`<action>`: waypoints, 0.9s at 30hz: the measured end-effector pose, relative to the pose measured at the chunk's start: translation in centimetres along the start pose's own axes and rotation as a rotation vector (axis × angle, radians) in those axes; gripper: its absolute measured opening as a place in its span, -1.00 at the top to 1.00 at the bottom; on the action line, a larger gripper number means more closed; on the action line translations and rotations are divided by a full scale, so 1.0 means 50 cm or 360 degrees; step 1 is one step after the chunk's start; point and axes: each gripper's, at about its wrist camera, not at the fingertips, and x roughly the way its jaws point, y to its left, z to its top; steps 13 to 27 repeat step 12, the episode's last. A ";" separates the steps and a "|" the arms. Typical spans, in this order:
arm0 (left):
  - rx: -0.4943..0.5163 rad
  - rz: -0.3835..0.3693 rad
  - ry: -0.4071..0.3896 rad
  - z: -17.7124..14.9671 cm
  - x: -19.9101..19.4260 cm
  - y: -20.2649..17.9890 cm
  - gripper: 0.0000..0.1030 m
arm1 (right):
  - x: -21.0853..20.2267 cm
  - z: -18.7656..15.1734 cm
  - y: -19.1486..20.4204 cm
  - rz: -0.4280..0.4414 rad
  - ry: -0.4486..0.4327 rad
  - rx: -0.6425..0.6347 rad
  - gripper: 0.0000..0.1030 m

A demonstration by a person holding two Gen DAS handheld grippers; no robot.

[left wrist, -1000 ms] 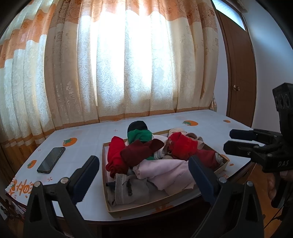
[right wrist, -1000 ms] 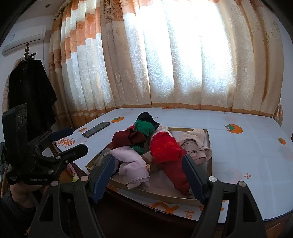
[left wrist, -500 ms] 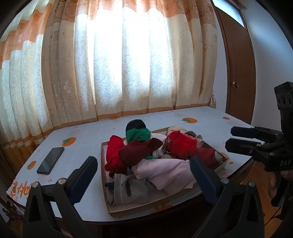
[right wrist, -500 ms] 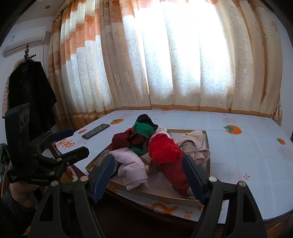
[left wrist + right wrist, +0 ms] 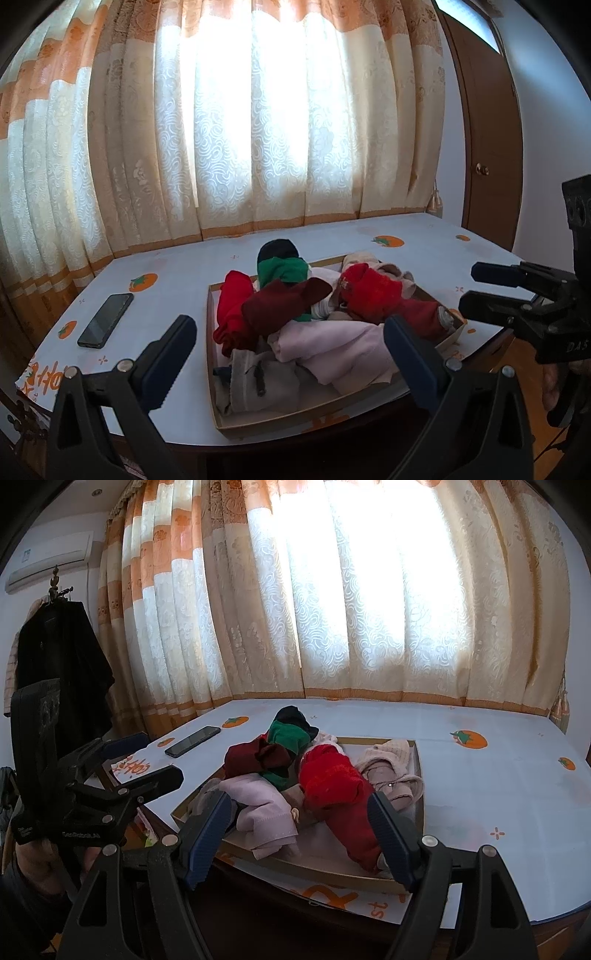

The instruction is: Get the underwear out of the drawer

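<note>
Nothing much has changed over the last second, honestly. Both grippers sit in about the same spot as a moment ago, short of the table edge and tilted slightly down at the pile; the framing has only drifted a touch.

The left gripper [image 5: 290,345] has its fingers spread wide with nothing between them, and the right gripper [image 5: 299,823] is the same deal, jaws wide and empty. You can also see each one from the other's camera, both off the table's near edge.

The underwear is all in the drawer [image 5: 258,424], a shallow cardboard-looking tray lying on the table [image 5: 177,291]. It's a messy heap: bright red piece [image 5: 332,779], maroon piece [image 5: 284,302], green piece [image 5: 282,271] with something black behind it, pink piece [image 5: 332,343] near the front, grey piece [image 5: 255,380] at the front corner, beige piece [image 5: 391,771] at the far side. A phone [image 5: 105,320] lies well apart on the tablecloth.

So I'd say the task hasn't really started: nothing is lifted yet. The pink or red piece looks like the easiest first grab, since both sit on top and closest to the fingers.
</note>
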 end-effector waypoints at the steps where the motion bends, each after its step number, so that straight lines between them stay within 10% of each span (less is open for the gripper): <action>1: -0.0008 -0.0009 -0.0007 -0.001 -0.001 0.002 -0.99 | 0.001 -0.001 0.000 0.0000 0.0003 0.0000 -0.51; 27: 0.0046 0.0006 -0.0052 0.001 -0.011 -0.014 -0.99 | 0.001 -0.001 -0.001 -0.0005 -0.0005 -0.0003 -0.51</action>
